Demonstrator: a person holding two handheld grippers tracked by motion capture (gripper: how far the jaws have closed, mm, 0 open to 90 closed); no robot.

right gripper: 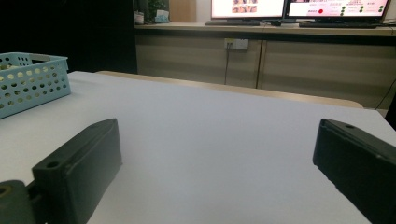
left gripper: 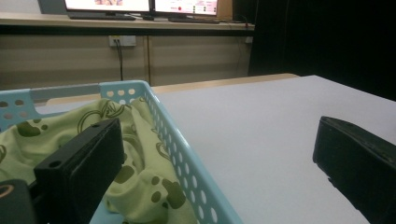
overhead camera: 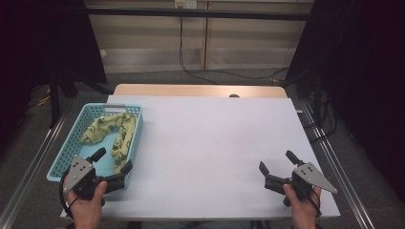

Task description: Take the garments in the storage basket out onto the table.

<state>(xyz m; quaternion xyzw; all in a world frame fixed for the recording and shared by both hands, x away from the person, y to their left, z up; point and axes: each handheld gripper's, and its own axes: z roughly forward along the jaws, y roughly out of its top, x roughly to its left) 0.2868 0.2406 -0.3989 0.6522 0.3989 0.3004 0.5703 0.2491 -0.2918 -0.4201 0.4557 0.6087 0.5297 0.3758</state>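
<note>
Two black, blocky hand-held grippers, lower left (overhead camera: 112, 167) and lower right (overhead camera: 277, 161) of the high view. Grey three-cornered metal plates on top, dotted with small dark screws. Bare hands (overhead camera: 87, 206) around the grips, no sleeves visible. Thin black cable looped beside the lower-left wrist. Matte black rectangular jaws, each with a small round hole near its upper edge.

Crumpled green patterned cloth (overhead camera: 114, 133) sits in the blue basket (overhead camera: 62, 160), right ahead of the left claw (overhead camera: 112, 165), one jaw over it.
</note>
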